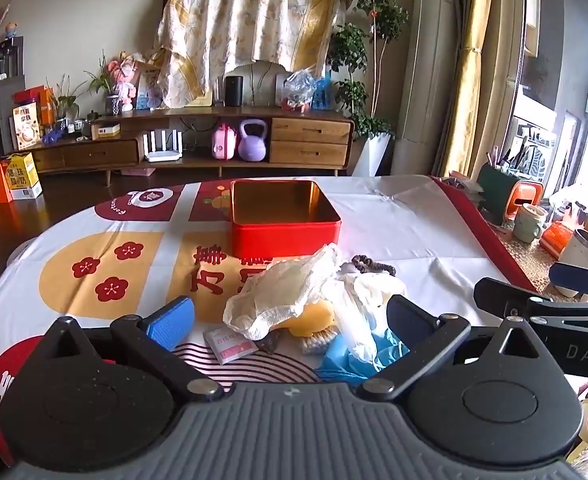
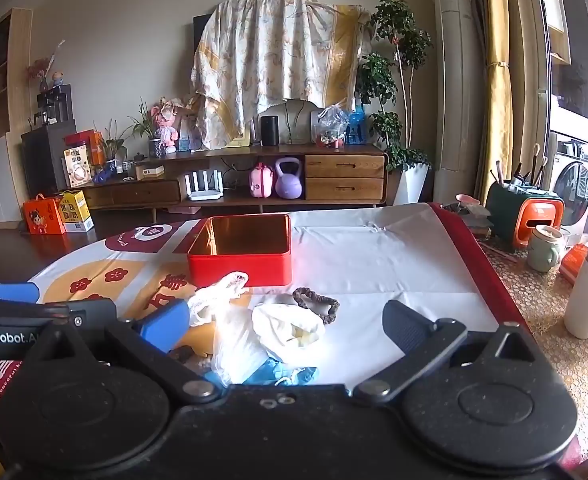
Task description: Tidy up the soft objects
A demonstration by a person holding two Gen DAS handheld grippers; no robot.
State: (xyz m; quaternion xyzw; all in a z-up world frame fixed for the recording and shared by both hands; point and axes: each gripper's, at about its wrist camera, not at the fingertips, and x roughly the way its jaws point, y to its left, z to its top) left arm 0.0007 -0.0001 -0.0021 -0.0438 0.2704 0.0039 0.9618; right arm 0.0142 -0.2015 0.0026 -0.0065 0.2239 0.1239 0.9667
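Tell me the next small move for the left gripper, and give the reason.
Probably ease the left gripper forward and down onto the white crumpled cloth and close. Both grippers are open and hold nothing, that cloth lies on top of the pile right between the left fingers, and the red tin behind it stands open and looks empty.

"GenRobot.A" on left tongs [image 2: 73, 312] | "DAS" on right tongs [image 1: 566, 300]

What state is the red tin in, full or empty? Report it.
Empty and open: the red tin has no lid, and its bare gold inside shows. The soft objects lie outside it.
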